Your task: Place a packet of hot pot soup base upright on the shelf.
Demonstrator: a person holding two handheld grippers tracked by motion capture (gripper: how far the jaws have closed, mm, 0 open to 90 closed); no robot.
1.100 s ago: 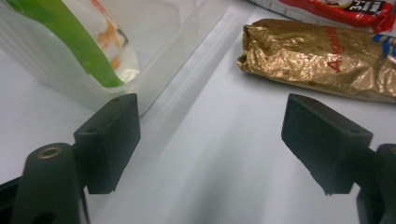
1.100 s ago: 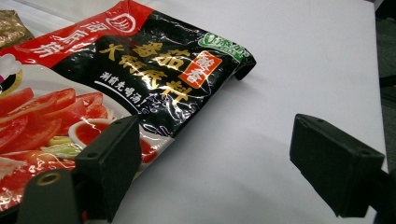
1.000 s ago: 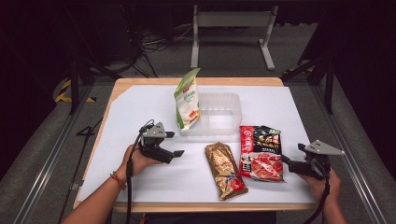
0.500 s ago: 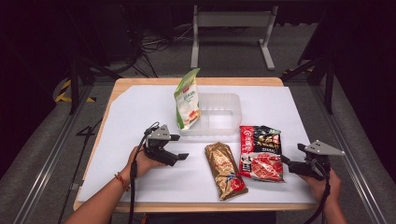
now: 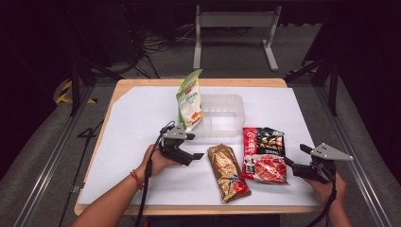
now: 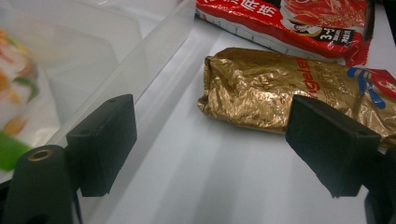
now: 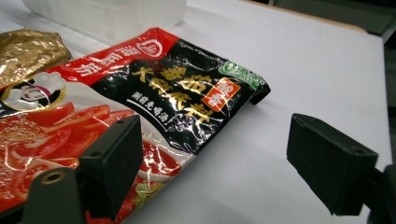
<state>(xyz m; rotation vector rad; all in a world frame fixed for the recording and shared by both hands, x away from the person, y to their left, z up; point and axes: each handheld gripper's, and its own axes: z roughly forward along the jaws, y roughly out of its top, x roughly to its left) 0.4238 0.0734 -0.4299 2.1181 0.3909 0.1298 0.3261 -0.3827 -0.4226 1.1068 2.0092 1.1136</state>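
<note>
Two sets of jaws are standing spread with nothing between them: the left gripper [image 5: 197,155] is gaping just in front of the clear plastic tub [image 5: 235,101], its pads [image 6: 103,142] framing the near end of the gold packet [image 6: 280,100] without touching it, and the right gripper [image 5: 289,162] is sitting wide open farther out, well to the right of the tub, with one pad [image 7: 113,163] hanging over the lower edge of the red and black packet [image 7: 126,116] and the other over bare white sheet. Neither packet is being gripped yet. Working outward from the tub, the gold packet [image 5: 228,172] is lying flat on the white table cover [image 5: 132,118] just in front of the tub, the red and black packet [image 5: 263,154] is lying flat in front of its right corner, touching or nearly touching the gold one, and a green and white pouch [image 5: 189,100] is standing upright against the tub's left wall; whether it is inside or just beside I cannot tell. The tub's floor is looking bare through its walls. Judging by this, the packing is barely begun: the left gripper appears to be lining up on the gold packet, and closing, lifting and placing both flat packets in the tub are all remaining.
</note>
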